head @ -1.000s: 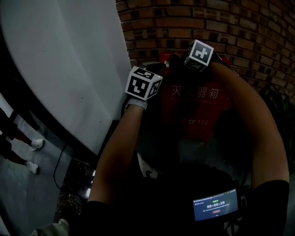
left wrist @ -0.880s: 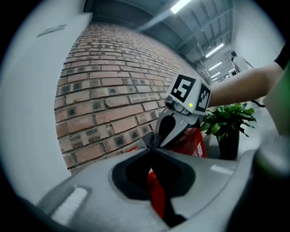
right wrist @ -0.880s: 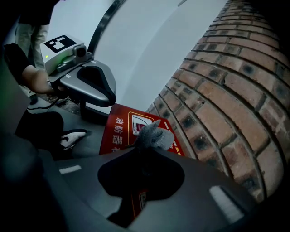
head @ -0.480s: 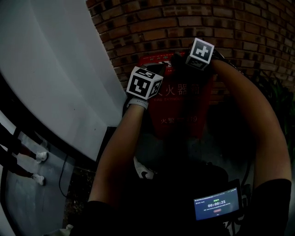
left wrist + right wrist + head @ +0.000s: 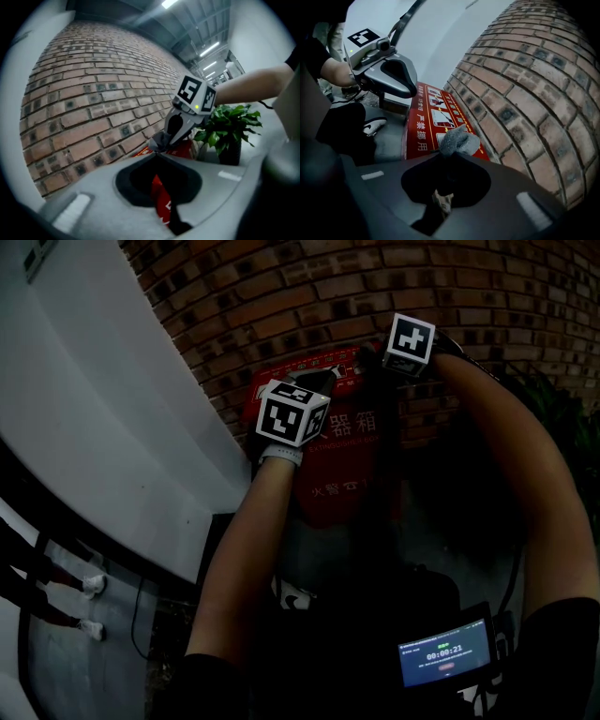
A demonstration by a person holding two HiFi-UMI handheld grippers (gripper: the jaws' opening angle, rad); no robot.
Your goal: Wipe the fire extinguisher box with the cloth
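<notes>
Head view takes in, nearest the person, a small lit screen (image 5: 443, 662) at the waist and a dark shoe (image 5: 295, 594) on the floor below it. Both bare forearms reach forward from there.

Further out, the left gripper (image 5: 157, 153) is held above the left end of the fire extinguisher box (image 5: 345, 460). Its jaws are pressed together with nothing between them, and red shows through the gap behind the tips.

The right gripper (image 5: 450, 154) is further along the box top, toward the bricks. Its jaws pinch a grey cloth (image 5: 459, 139), which bunches out past the tips. The cloth hangs over the back part of the red lid, close to the printed picture panels. It seems to rest on the lid, but the light is too dim to be sure of contact.

The box is red with white characters on its front. It stands on the floor against a brick wall (image 5: 375, 287). A white wall (image 5: 103, 418) curves away on its left, and a potted plant (image 5: 229, 126) stands near it on the far side from that wall.
</notes>
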